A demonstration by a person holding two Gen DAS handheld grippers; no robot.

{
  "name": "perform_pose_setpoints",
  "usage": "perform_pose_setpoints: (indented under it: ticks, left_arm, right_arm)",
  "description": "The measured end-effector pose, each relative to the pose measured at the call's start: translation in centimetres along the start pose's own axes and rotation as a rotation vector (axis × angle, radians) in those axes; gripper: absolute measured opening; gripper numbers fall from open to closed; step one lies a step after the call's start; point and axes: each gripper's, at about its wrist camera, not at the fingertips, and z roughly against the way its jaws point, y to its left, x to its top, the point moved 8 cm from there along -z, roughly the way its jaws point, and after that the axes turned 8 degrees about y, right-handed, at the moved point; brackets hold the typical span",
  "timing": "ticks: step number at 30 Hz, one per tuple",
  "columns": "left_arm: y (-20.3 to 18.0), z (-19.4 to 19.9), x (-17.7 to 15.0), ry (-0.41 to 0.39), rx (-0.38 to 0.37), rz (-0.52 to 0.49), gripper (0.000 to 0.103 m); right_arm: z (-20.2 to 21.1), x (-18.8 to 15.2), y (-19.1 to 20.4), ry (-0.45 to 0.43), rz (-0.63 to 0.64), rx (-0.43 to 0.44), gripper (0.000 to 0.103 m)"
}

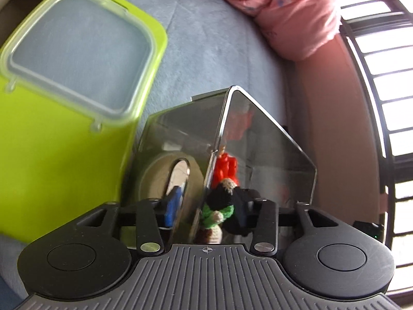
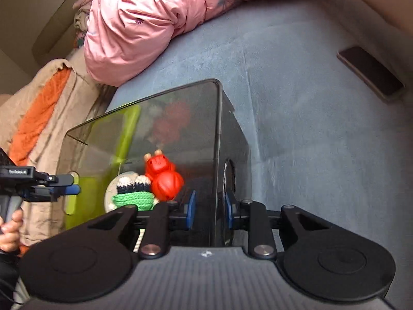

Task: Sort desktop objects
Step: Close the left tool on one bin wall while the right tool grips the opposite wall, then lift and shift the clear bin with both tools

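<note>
A smoky clear box (image 2: 180, 118) stands on the blue bedsheet (image 2: 309, 129) and holds a red toy (image 2: 165, 178), a crocheted doll in green (image 2: 134, 193) and a tape roll (image 1: 155, 178). My right gripper (image 2: 210, 209) straddles the box's right wall beside its oval handle hole, with the blue pads (image 2: 191, 208) drawn in on the wall. In the left wrist view my left gripper (image 1: 206, 204) straddles the left wall of the box (image 1: 258, 142), one pad outside by the handle hole and one finger inside near the doll (image 1: 219, 201). The right wrist view shows the left gripper (image 2: 73, 184) at that wall.
A lime green container (image 1: 51, 155) with a clear lid (image 1: 77, 51) lies left of the box. A dark phone (image 2: 371, 73) rests on the sheet at far right. A pink quilt (image 2: 144, 25) and an orange and beige blanket (image 2: 38, 108) lie behind. A hand (image 2: 10, 224) holds the left tool.
</note>
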Motion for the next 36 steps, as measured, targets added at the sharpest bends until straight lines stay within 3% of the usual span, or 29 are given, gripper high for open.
perform_pose_setpoints:
  ticks: [3, 7, 12, 13, 15, 16, 19, 20, 22, 24, 26, 28, 31, 36]
  left_arm:
    - [-0.3, 0.9, -2.8, 0.026, -0.019, -0.004, 0.059]
    - [0.1, 0.6, -5.7, 0.073, -0.012, 0.007, 0.065]
    - [2.2, -1.4, -7.0, 0.126, -0.015, 0.079, 0.064]
    - [2.4, -1.2, -7.1, 0.125, -0.013, 0.086, 0.067]
    - [2.4, 0.0, -7.3, 0.109, 0.029, 0.063, 0.091]
    - [2.3, 0.8, -7.4, 0.092, 0.076, 0.043, 0.098]
    - [1.9, 3.9, -7.7, 0.019, 0.269, -0.031, 0.098]
    - [1.3, 4.9, -7.9, -0.008, 0.299, -0.054, 0.098]
    - [-0.6, 6.3, -8.6, -0.032, 0.278, -0.113, 0.099]
    - [-3.0, 6.6, -10.0, 0.004, 0.183, -0.169, 0.101]
    - [-5.1, 5.9, -11.8, 0.058, 0.113, -0.217, 0.102]
    - [-6.5, 4.9, -14.0, 0.109, 0.123, -0.277, 0.103]
    - [-7.8, 3.5, -18.2, 0.196, 0.168, -0.398, 0.103]
    - [-8.4, 2.2, -21.8, 0.256, 0.209, -0.509, 0.103]
  right_arm:
    - [1.7, -2.5, 0.6, 0.019, -0.023, 0.051, 0.027]
    - [2.7, -5.1, 0.6, 0.055, -0.086, 0.057, 0.027]
    - [1.6, -7.2, 0.1, 0.096, -0.104, 0.005, 0.027]
    - [1.8, -7.3, 0.0, 0.089, -0.112, -0.004, 0.029]
    - [2.7, -7.3, -0.1, 0.058, -0.141, -0.003, 0.037]
    - [3.5, -7.1, 0.0, 0.036, -0.145, -0.005, 0.041]
    - [7.0, -5.9, 1.3, -0.055, -0.112, -0.034, 0.062]
    - [8.0, -5.5, 2.2, -0.087, -0.073, -0.066, 0.068]
    - [8.9, -4.9, 4.9, -0.107, 0.028, -0.103, 0.075]
    - [7.6, -5.1, 8.1, -0.035, 0.116, -0.096, 0.083]
    - [4.9, -6.0, 10.9, 0.078, 0.177, -0.074, 0.084]
    - [1.2, -7.2, 13.3, 0.193, 0.235, -0.067, 0.083]
    - [-3.8, -8.9, 16.4, 0.326, 0.376, -0.133, 0.078]
    - [-10.0, -10.8, 20.8, 0.396, 0.725, -0.256, 0.084]
